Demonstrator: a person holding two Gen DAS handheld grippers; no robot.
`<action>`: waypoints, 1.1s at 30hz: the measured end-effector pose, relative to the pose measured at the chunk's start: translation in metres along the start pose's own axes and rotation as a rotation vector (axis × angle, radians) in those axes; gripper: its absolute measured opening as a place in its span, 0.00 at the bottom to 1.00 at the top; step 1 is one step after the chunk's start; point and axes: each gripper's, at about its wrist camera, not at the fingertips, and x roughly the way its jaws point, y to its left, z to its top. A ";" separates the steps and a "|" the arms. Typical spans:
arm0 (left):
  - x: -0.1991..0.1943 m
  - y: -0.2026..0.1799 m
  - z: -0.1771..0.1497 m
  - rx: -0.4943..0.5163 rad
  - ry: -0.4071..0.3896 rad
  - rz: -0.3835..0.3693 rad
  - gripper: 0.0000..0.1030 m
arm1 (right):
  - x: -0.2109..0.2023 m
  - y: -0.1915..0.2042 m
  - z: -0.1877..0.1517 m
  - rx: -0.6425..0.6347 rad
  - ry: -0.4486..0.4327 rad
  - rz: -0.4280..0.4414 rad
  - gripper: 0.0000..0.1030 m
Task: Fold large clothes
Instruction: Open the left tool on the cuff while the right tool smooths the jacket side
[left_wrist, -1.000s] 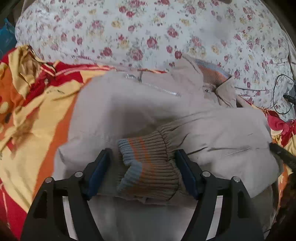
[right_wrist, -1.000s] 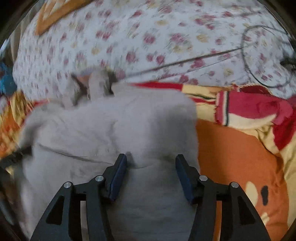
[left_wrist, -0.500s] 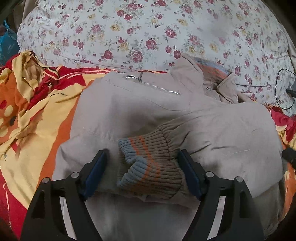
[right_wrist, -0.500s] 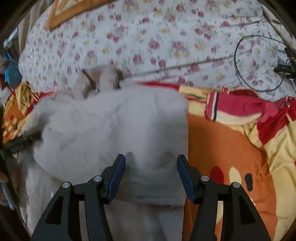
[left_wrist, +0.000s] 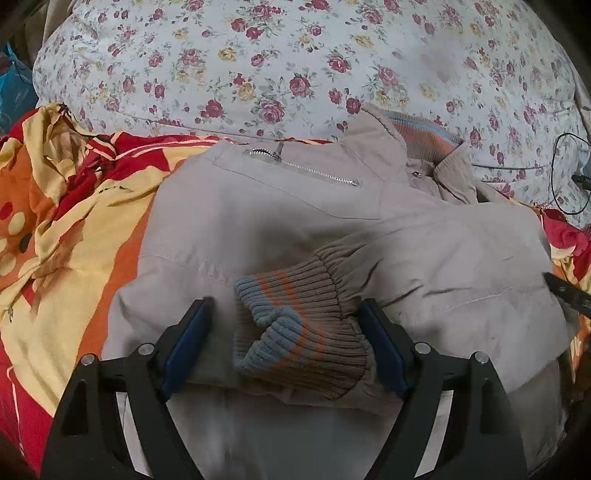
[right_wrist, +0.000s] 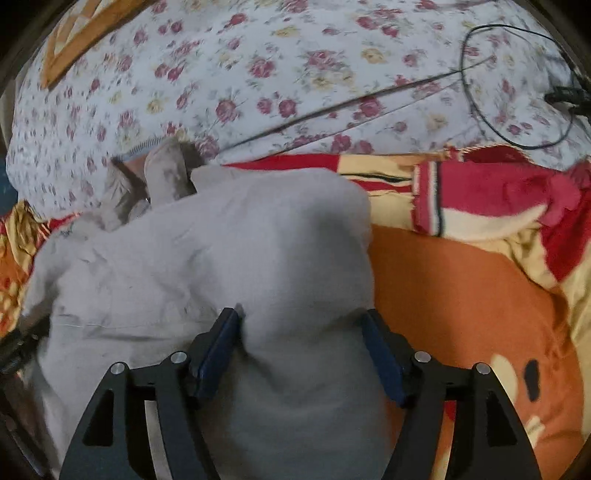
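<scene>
A: Jacket (left_wrist: 280, 218) is beige and lies on the bed, over the orange, red and yellow blanket (left_wrist: 70, 229). One sleeve is folded across the body, and its ribbed cuff (left_wrist: 295, 325), brown with blue and orange stripes, rests on the front panel.

B: Where is the left gripper (left_wrist: 284, 332)?

A: It is low over that cuff. The jaws stand wide apart, one on each side of the cuff, and they do not pinch it. The right finger looks to touch the cuff's edge.

B: And the right gripper (right_wrist: 301, 339)?

A: In the right wrist view it is also spread open, over a raised bulge of the jacket (right_wrist: 229, 258) near its right edge. The cloth swells up between the two fingers, but they are not closed on it.

B: What is around?

A: The collar (left_wrist: 413, 147) with a striped lining points to the floral quilt (left_wrist: 280, 62) behind. A silver zipper (left_wrist: 303, 168) runs on the chest. A black cable (right_wrist: 517, 85) makes a loop on the quilt, far right.
</scene>
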 end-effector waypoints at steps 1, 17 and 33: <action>0.000 0.000 0.000 -0.002 0.001 -0.001 0.80 | -0.010 -0.001 -0.002 -0.001 -0.018 -0.004 0.67; -0.028 0.004 -0.011 -0.024 -0.026 -0.008 0.83 | -0.077 0.000 -0.036 -0.054 -0.060 -0.034 0.69; -0.080 0.035 -0.058 -0.090 -0.019 -0.006 0.83 | -0.102 -0.017 -0.086 -0.033 0.017 0.007 0.73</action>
